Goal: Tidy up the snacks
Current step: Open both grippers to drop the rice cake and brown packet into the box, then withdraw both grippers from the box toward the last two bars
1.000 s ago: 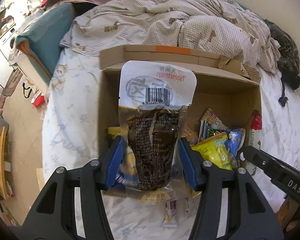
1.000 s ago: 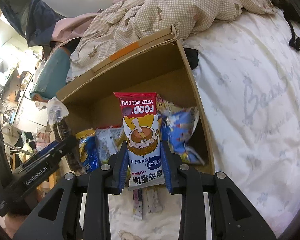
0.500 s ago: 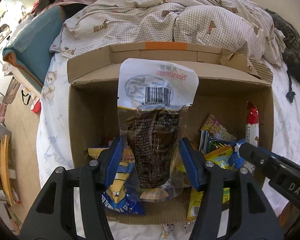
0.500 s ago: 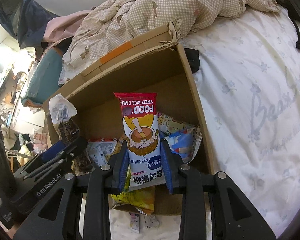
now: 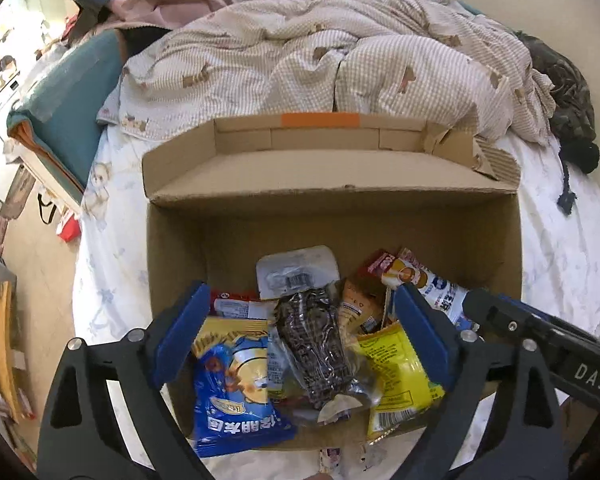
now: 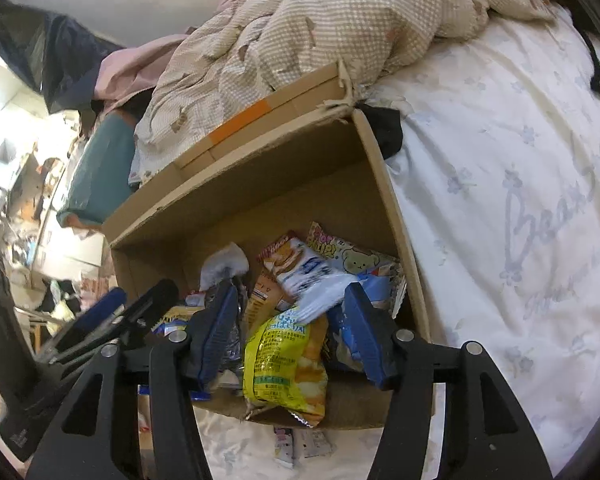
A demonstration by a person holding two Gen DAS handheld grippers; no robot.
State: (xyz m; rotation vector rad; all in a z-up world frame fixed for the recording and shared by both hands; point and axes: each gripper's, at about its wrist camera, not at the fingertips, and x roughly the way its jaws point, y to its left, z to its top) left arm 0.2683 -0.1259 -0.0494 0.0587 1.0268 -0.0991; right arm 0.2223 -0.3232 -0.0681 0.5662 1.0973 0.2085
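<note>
An open cardboard box [image 5: 332, 220] on the bed holds several snack packs. My left gripper [image 5: 304, 332] is open above its near side. The dark snack in a clear bag [image 5: 316, 344] lies loose in the box between the fingers, beside a blue bag [image 5: 235, 392] and a yellow bag [image 5: 396, 372]. My right gripper [image 6: 291, 324] is open over the box [image 6: 267, 184]. The red and white rice cake pack [image 6: 300, 272] lies in the box above the yellow bag [image 6: 287, 356]; it also shows in the left wrist view [image 5: 420, 280].
A rumpled checked quilt [image 5: 340, 60] lies behind the box. White printed sheet [image 6: 520, 220] spreads to the right. Small sachets [image 6: 300, 446] lie on the sheet before the box. The bed edge and floor [image 5: 31, 264] are on the left.
Both grippers opened. The dark snack bag dropped from the left gripper into the box, and the rice cake pack dropped from the right gripper into the box.
</note>
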